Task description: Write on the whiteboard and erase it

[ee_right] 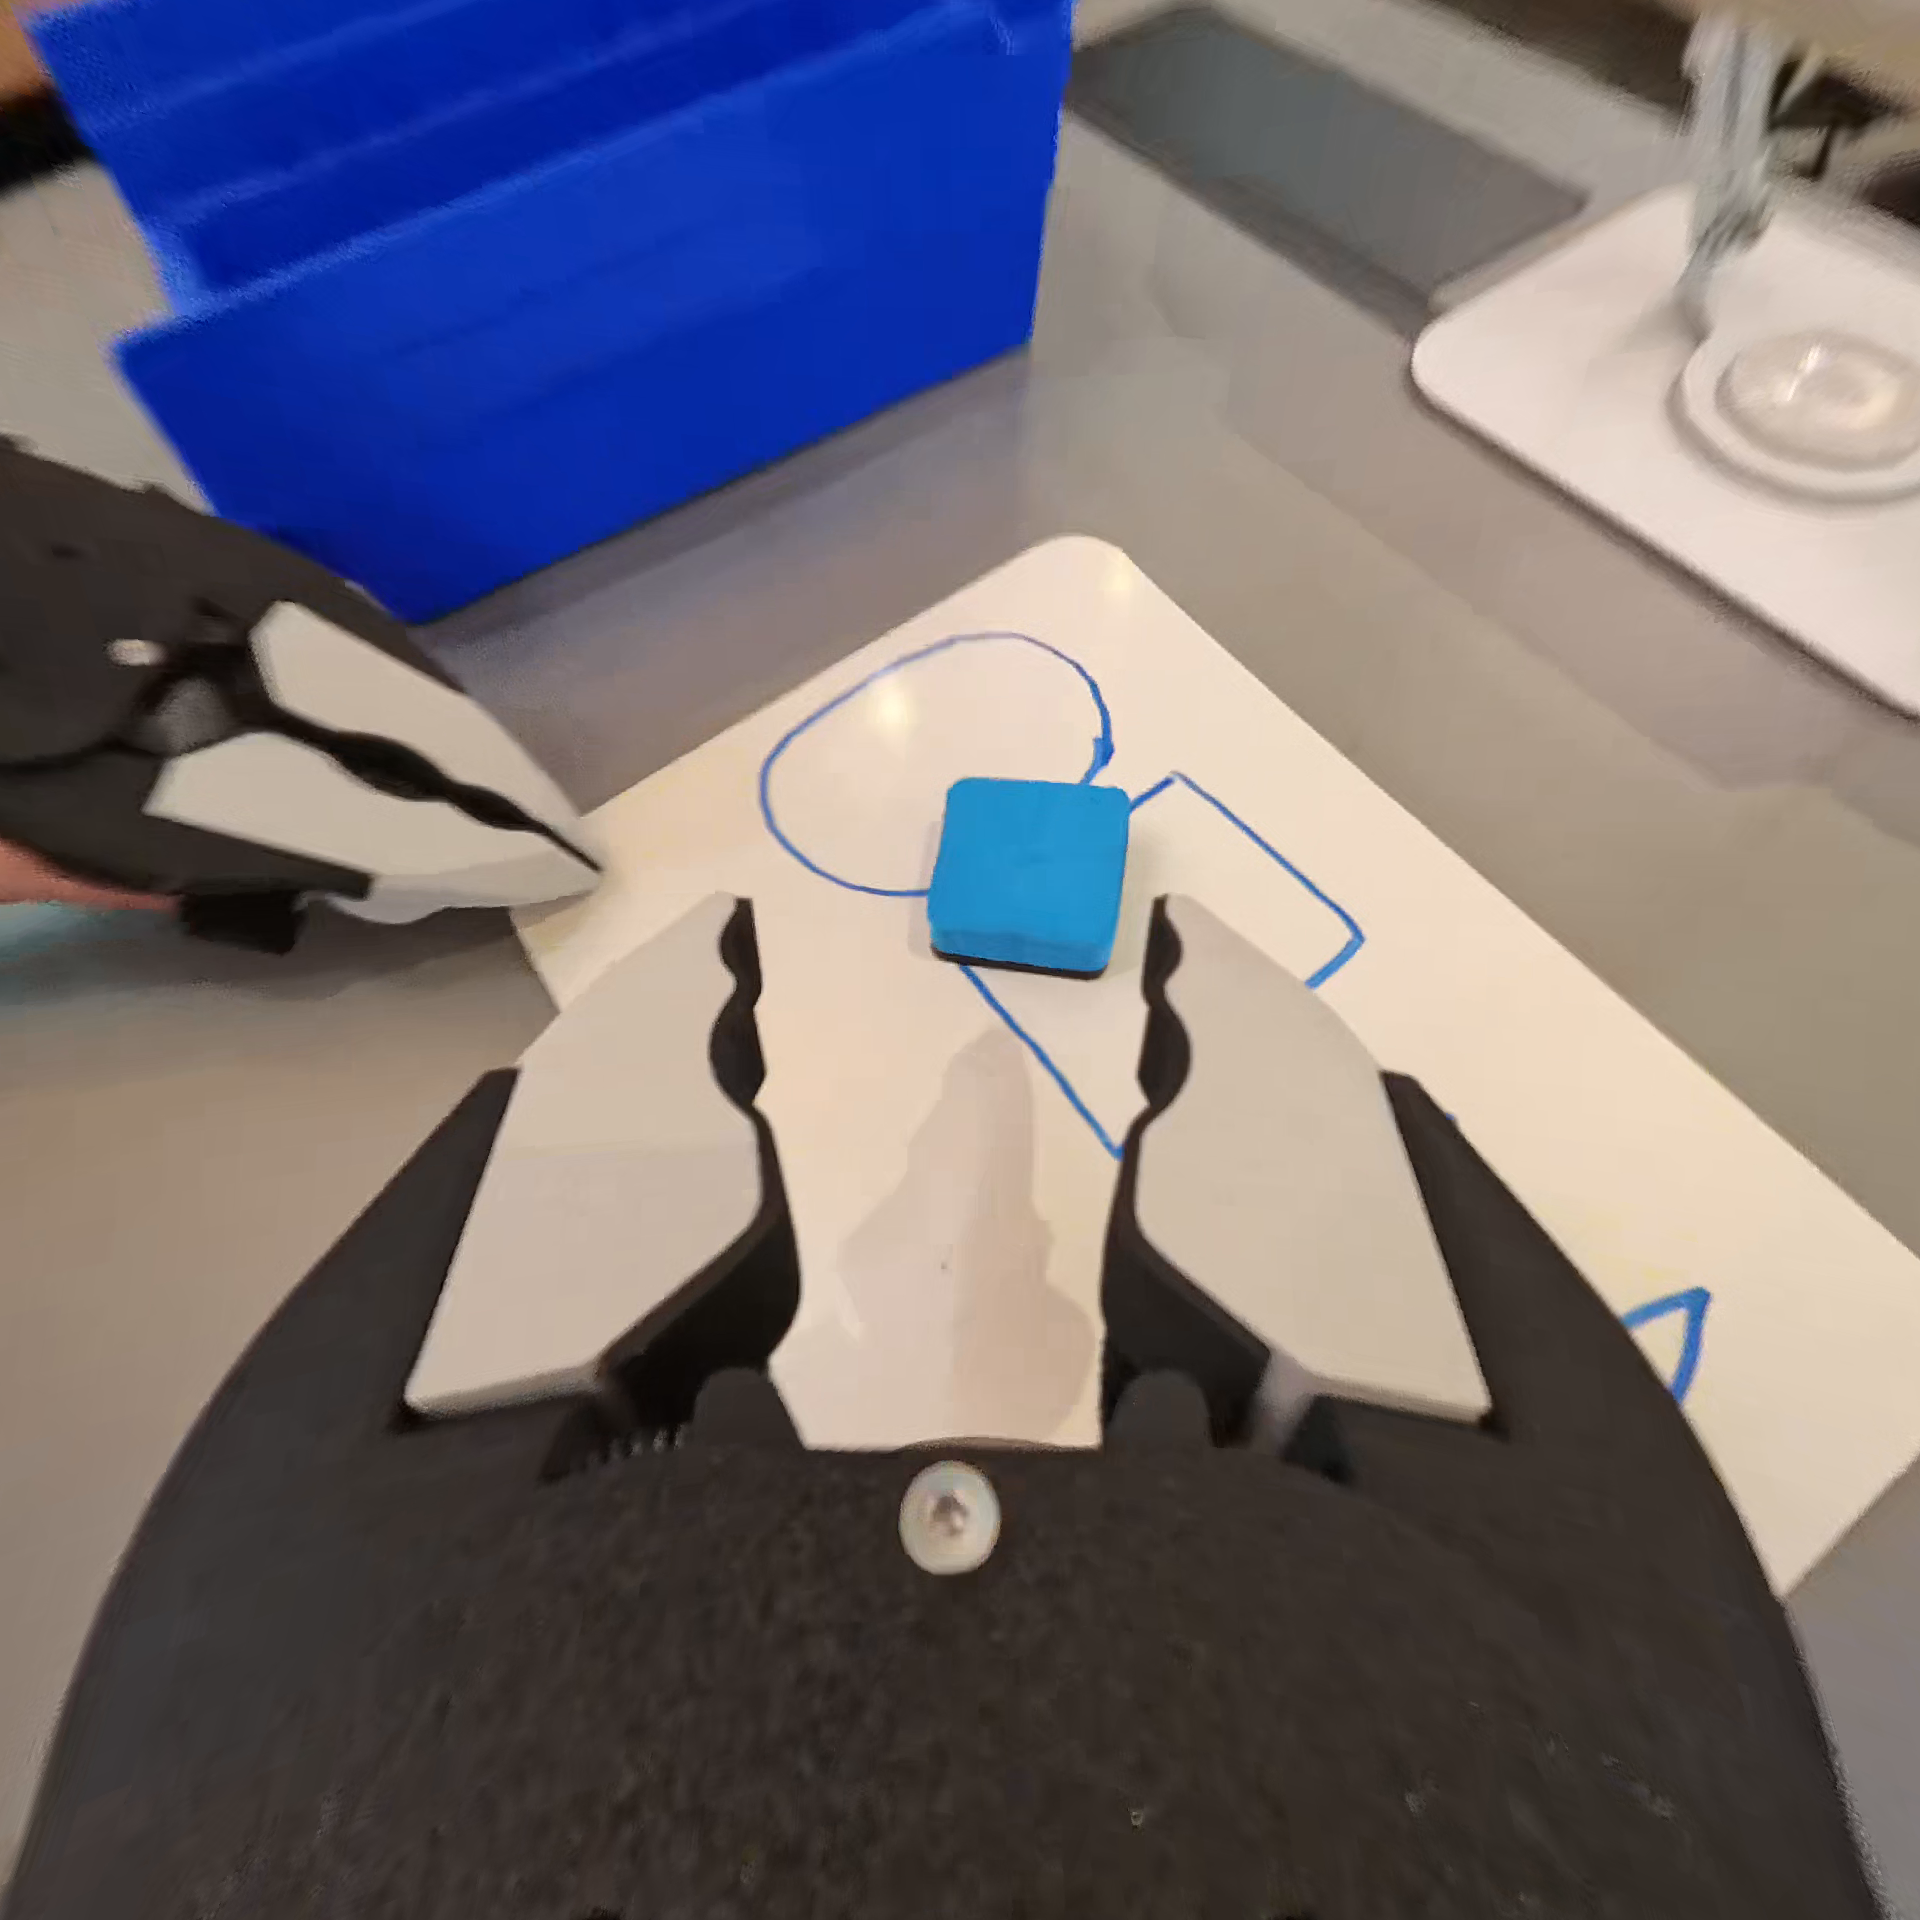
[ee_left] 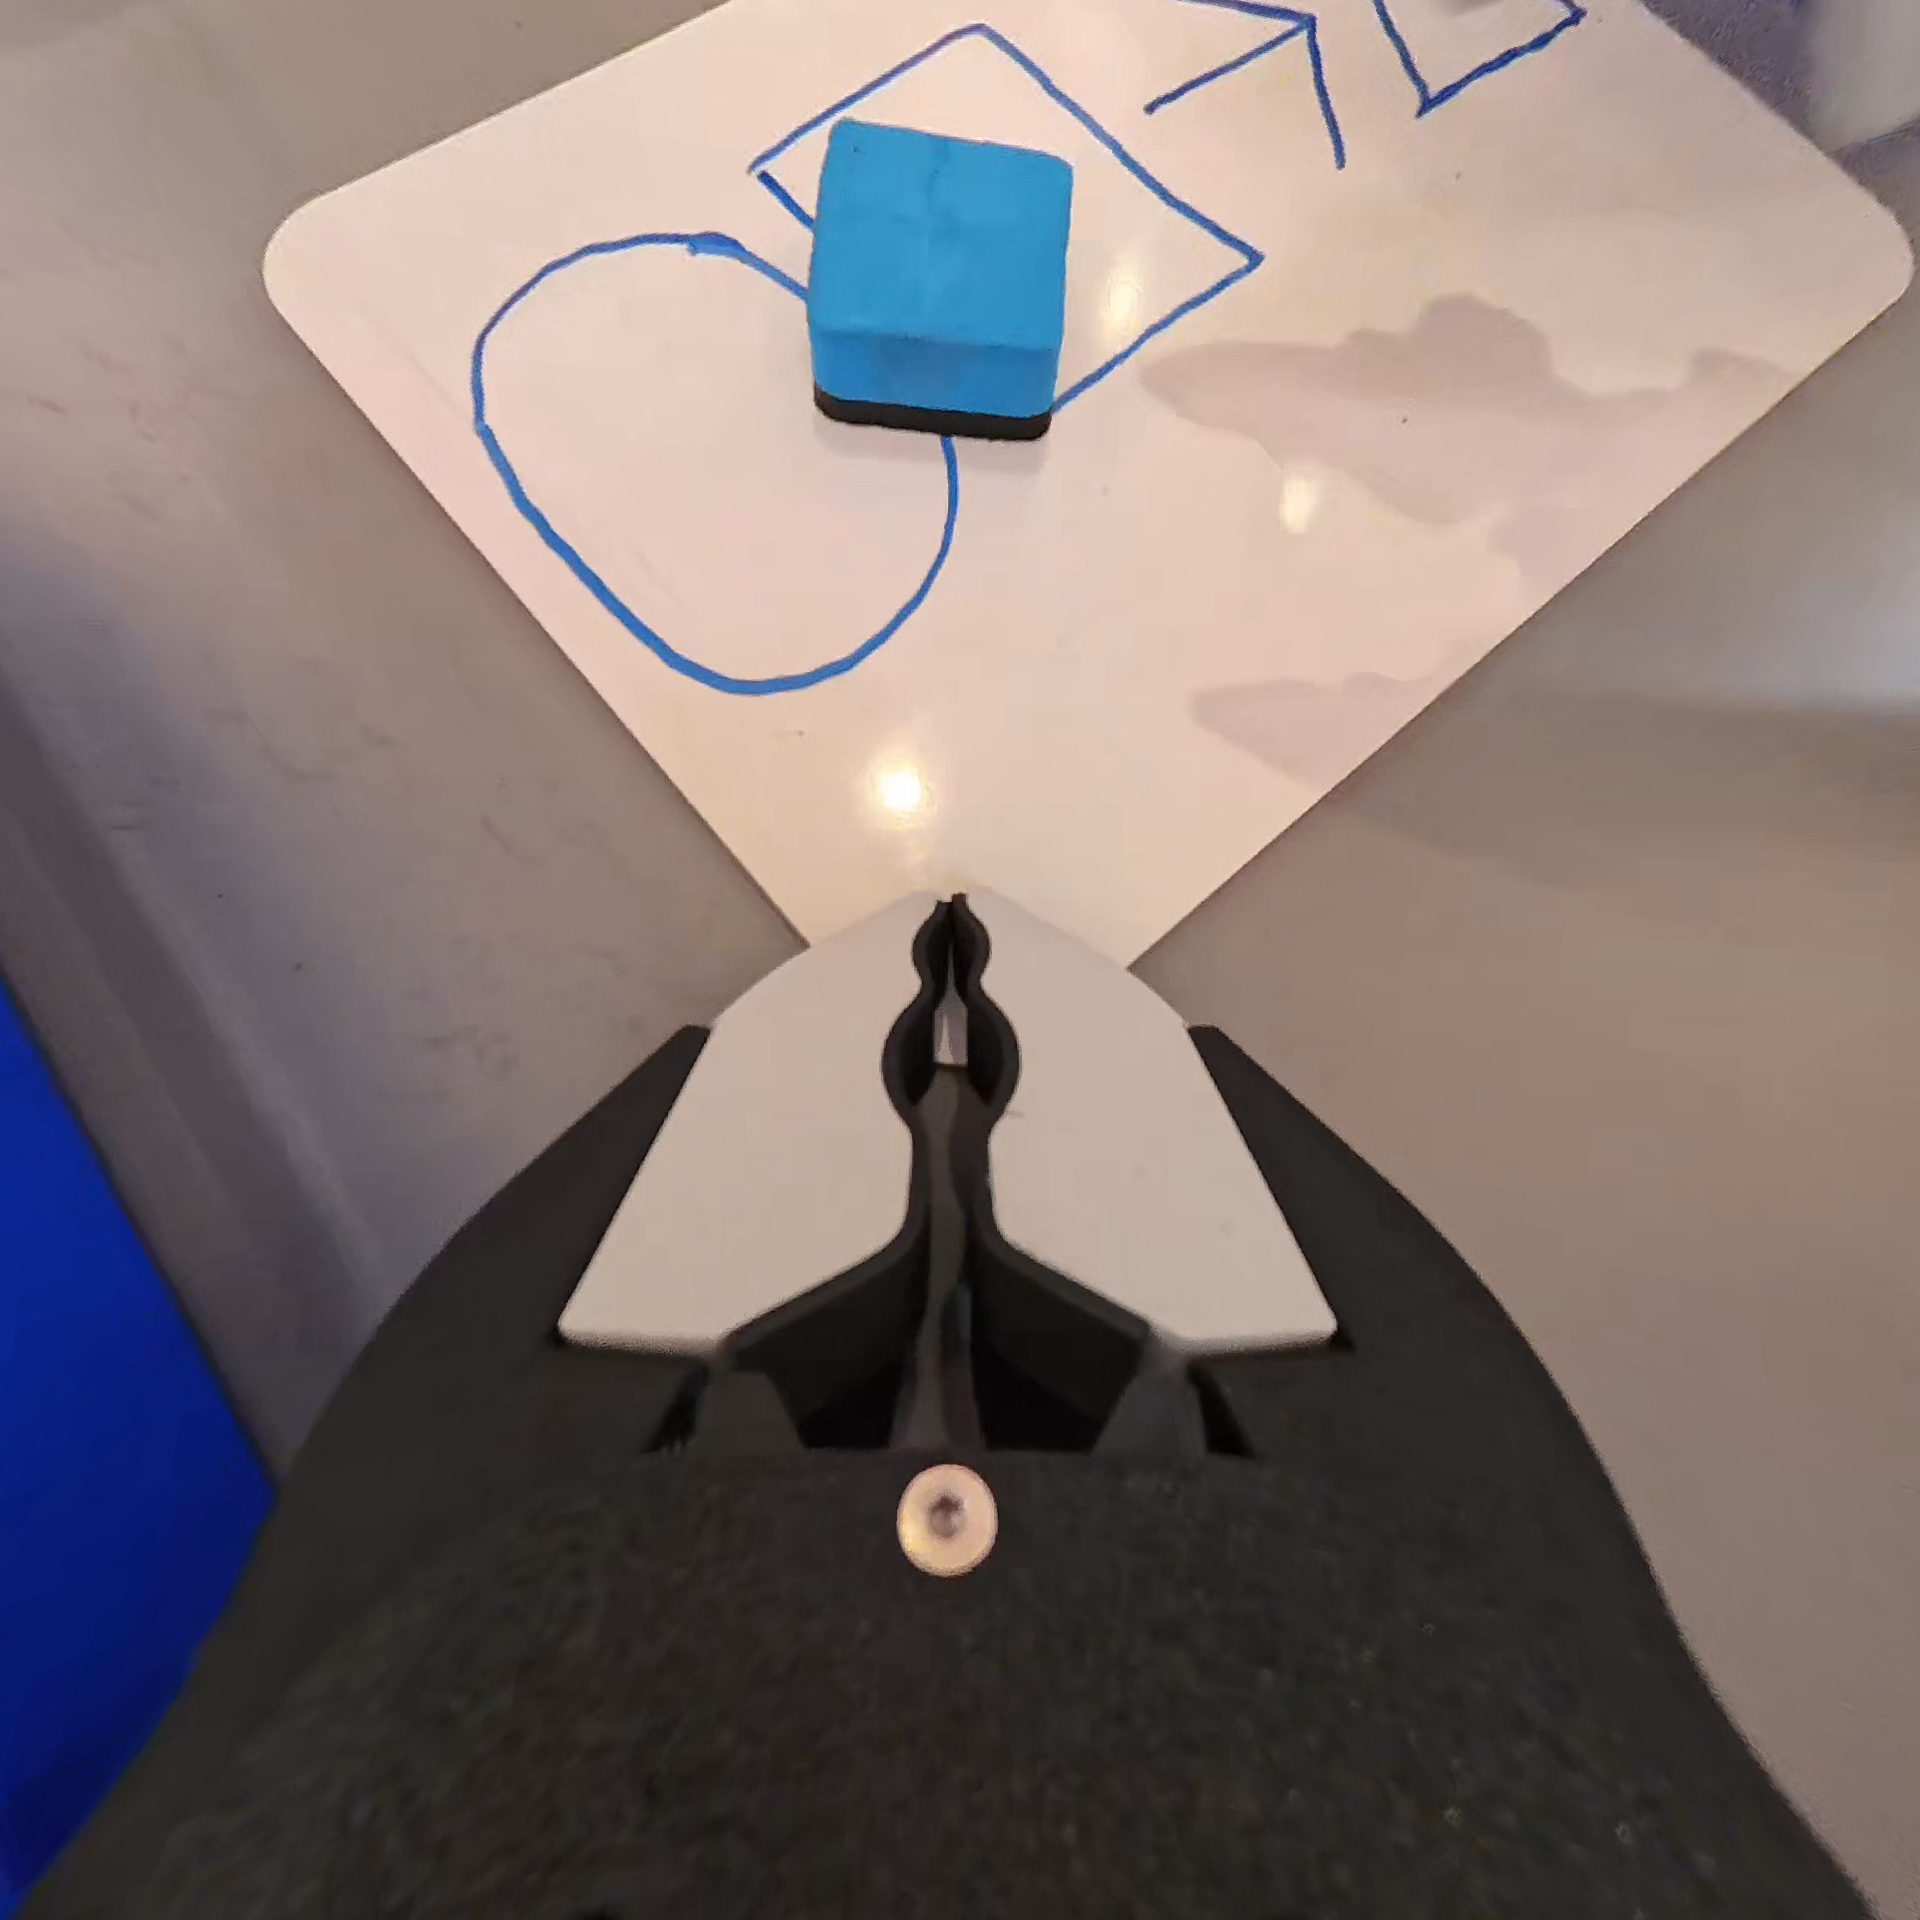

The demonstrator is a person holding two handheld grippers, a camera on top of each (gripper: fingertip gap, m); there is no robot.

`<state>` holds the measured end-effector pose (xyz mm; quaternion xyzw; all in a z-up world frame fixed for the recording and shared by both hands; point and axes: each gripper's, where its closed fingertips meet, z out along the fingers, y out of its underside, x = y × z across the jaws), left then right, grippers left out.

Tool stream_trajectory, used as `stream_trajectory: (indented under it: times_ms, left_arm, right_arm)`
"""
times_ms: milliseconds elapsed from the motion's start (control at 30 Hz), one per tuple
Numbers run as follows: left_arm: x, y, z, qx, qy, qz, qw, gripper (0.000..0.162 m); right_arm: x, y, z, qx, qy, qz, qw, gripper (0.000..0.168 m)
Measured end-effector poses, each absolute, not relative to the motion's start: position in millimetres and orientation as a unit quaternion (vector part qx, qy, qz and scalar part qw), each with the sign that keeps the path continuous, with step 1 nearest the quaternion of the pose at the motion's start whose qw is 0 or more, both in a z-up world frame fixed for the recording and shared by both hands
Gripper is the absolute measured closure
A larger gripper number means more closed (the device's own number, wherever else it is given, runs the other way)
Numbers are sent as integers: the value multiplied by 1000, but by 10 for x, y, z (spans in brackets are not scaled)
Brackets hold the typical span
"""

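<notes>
Squarely, a foam eraser point(ee_right: 1029, 873) rests on the glossy whiteboard point(ee_right: 1455, 1060).

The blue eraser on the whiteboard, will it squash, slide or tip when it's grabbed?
The blue eraser looks like foam, so it probably gives slightly and weighs little. Low and square on a black felt base, it seems unlikely to tip. The glossy whiteboard may let it slide if nudged.
</notes>
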<state>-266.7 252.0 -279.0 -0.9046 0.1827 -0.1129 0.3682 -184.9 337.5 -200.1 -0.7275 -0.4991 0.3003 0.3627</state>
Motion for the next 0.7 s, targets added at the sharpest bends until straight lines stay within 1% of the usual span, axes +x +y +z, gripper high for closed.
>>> stream_trajectory:
  times_ms: [133,233,333,433,567,633,700]
  left_arm:
    - [-2659,2470,-2790,-910,170,-137,352,162]
    - [-2665,2427,-2793,-917,172,-132,334,162]
    - [-2656,2398,-2797,-925,181,-118,313,162]
    - [-2603,2384,-2796,-924,182,-134,308,162]
    - [-2631,2400,-2797,-925,179,-117,315,162]
    - [-2642,2400,-2796,-925,178,-112,317,162]
    - [-2643,2400,-2796,-925,177,-113,317,162]
  right_arm:
    - [-1997,3536,-2358,-773,-515,240,282,92]
    - [-1965,3541,-2503,-784,-551,187,217,88]
    - [-2005,3571,-2491,-775,-579,152,203,90]
    - [-2088,3591,-2516,-776,-587,142,183,90]
    - [-2137,3689,-2683,-786,-586,111,161,97]
    - [-2141,3696,-2776,-786,-592,103,145,113]
    - [-2179,3716,-2793,-780,-600,96,147,113]
